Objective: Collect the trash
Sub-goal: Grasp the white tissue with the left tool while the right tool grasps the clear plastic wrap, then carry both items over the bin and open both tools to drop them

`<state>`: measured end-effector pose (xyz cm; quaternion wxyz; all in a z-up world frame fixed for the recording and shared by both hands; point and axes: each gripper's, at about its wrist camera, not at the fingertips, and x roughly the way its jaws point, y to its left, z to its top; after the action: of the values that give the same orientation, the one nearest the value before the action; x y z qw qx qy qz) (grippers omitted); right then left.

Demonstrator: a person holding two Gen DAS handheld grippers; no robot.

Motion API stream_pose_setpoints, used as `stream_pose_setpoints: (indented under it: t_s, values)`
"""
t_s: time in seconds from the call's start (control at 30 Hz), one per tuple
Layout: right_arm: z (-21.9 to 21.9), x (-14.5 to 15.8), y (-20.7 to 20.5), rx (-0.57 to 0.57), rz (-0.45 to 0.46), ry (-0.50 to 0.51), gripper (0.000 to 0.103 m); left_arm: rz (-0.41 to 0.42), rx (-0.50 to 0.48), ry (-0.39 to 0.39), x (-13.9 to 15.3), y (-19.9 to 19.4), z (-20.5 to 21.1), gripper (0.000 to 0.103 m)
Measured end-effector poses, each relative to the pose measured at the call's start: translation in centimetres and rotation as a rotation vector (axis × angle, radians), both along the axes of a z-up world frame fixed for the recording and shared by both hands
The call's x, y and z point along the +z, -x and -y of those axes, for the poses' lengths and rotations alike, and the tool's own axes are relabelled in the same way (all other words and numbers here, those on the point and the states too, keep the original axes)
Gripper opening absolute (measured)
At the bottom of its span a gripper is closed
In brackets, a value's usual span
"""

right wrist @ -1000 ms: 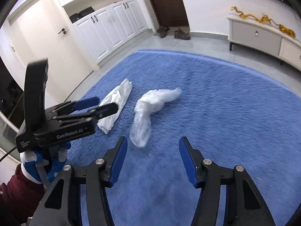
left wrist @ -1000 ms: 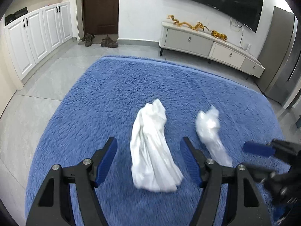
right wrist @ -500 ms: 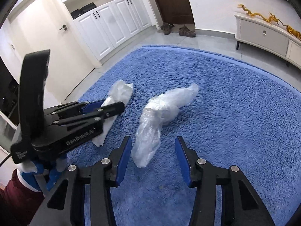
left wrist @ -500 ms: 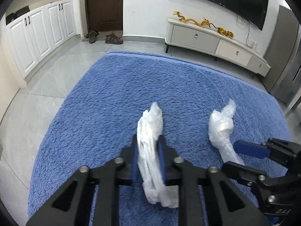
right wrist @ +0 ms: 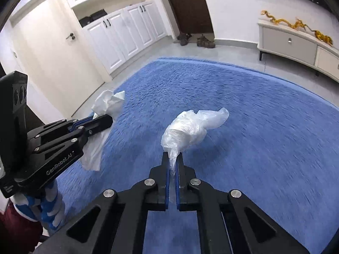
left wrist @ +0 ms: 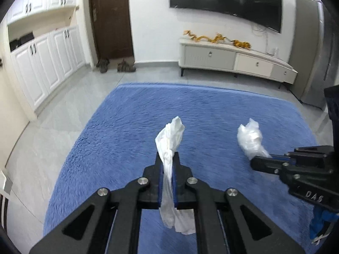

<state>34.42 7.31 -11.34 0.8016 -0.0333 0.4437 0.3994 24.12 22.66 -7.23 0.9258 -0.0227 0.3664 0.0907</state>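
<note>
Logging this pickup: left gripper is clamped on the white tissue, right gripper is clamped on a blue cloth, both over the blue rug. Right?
Not quite. The right gripper is clamped on a clear plastic bag, as the right wrist view shows. The left gripper does hold the white tissue over the blue rug.

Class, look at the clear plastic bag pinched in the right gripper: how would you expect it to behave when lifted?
The clear plastic bag is crumpled and thin, so probably very light and floppy. The right gripper pinches only a narrow twisted tail, so it may slip.
</note>
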Motion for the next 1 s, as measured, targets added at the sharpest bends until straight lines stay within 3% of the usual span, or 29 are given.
stream_pose_setpoints:
  t_s: [0.23, 0.5, 0.73, 1.0]
  values:
    - [11.1, 3.8, 5.6, -0.117, 0.053, -0.002, 0.004, 0.074, -0.127, -0.065, 3.0, 4.2, 9.3, 0.006]
    - [24.9, 5.8, 10.4, -0.339, 0.099, 0.058, 0.004, 0.096, -0.316, -0.076, 4.5, 5.6, 19.3, 0.006]
    - [34.2, 4.7, 12.3, -0.503, 0.09, 0.081, 0.004, 0.084, -0.451, -0.086, 4.5, 5.0, 28.0, 0.006]
    - [41.5, 2.2, 13.9, -0.626, 0.051, 0.066, 0.004, 0.043, -0.554, -0.124, 3.1, 3.2, 35.8, 0.006]
